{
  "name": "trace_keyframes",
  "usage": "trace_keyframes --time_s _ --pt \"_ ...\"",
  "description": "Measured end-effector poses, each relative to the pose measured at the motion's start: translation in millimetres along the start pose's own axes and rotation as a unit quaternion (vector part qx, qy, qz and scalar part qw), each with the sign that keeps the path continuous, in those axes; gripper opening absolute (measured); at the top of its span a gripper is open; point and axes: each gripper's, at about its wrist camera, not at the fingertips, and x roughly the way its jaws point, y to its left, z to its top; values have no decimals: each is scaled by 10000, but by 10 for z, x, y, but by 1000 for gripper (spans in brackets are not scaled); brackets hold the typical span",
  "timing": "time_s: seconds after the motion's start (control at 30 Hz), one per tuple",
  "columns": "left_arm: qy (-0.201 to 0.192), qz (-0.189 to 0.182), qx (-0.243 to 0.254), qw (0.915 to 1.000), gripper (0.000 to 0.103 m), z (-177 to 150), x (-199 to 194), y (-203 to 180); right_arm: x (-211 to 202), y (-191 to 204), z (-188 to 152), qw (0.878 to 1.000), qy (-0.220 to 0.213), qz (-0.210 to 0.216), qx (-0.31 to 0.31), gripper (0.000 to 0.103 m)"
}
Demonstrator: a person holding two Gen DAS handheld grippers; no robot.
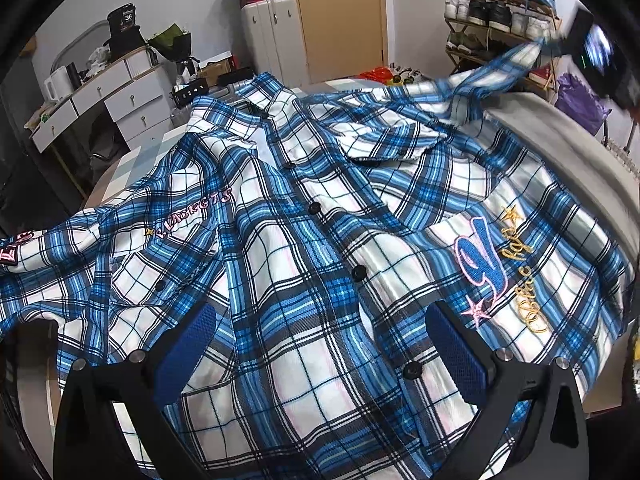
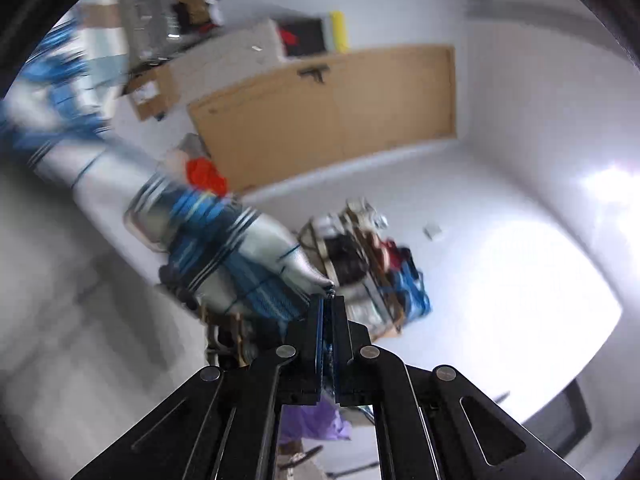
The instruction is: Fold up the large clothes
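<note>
Right gripper [image 2: 329, 300] clamped on sleeve [image 2: 240, 256] tip, lifted off the bed [image 1: 568, 152]. Left gripper [image 1: 320, 344] jaws apart, hovering over plaid shirt [image 1: 304, 240], which lies spread flat, buttoned, front up. Bed edge right; shoe rack [image 1: 496, 20] beyond.

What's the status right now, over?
Left tool open above the blue-and-white plaid button-up shirt. Right tool shut on the shirt's plaid sleeve, lifted off the bed. Nothing in the way.
</note>
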Motion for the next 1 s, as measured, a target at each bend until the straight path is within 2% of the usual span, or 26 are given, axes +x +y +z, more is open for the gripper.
trace_keyframes --time_s 0.1,0.2,0.27,0.3,0.33,0.37,0.4,0.43,0.5,0.57,0.63,0.67,0.7,0.73,0.8,0.83,0.87,0.93,0.97,1.0 --pt "-50 -83 -22 10000 102 3 -48 1 -93 382 -410 9968 401 654 -204 2" --pt "-86 -123 -12 9999 102 -9 -74 -8 -268 561 -810 9836 938 1532 152 7" --pt "-72 -158 -23 9998 102 -14 -74 -8 -322 510 -955 9717 1183 1967 560 38" --pt "-64 -165 -35 9998 102 -12 -67 -11 -324 425 -1011 9641 1332 2127 867 73" --pt "-48 -172 -45 9998 102 -10 -60 -14 -306 304 -1077 9505 1507 2369 1333 85" --pt "-30 -182 -51 9998 102 -11 -56 -14 -282 144 -1123 9301 1647 2714 1848 83" --pt "-21 -188 -61 9998 102 -12 -54 -12 -234 7 -1204 9025 1809 3076 2412 84" --pt "-17 -197 -68 9998 102 -15 -52 -13 -140 -163 -1344 8493 2007 3593 3305 85" --pt "4 -227 -71 9997 102 -10 -41 -20 46 -328 -1535 7575 2189 4185 4506 85" --pt "32 -256 -78 9996 102 -7 -25 -25 300 -453 -1680 6356 2309 4653 5712 85" --pt "54 -263 -73 9996 102 -6 -13 -28 481 -471 -1714 5672 2417 4683 6329 85" --pt "56 -260 -67 9996 102 -8 -11 -27 594 -407 -1744 5287 2575 4786 6520 85" --pt "56 -251 -63 9996 102 -8 -13 -26 670 -363 -1732 4968 2690 4891 6646 85" --pt "60 -240 -65 9997 102 -7 -12 -19 777 -253 -1770 4503 2809 4988 6852 85" --pt "73 -242 -92 9996 102 -4 -8 -1 929 -142 -1876 3949 3029 4914 7147 87" --pt "99 -259 -119 9995 102 0 -1 9 1003 -61 -1929 3547 3053 4836 7396 87" --pt "124 -302 -149 9994 102 4 7 15 1072 -45 -1963 3342 2993 4749 7571 87" --pt "170 -369 -179 9990 102 1 22 9 1119 -12 -2022 2997 2944 4576 7837 87" --pt "201 -380 -177 9989 102 -1 33 5 1166 6 -2019 2889 2933 4466 7944 87" --pt "213 -379 -163 9989 102 -2 37 -2 1220 0 -2002 2954 2952 4339 7984 80"
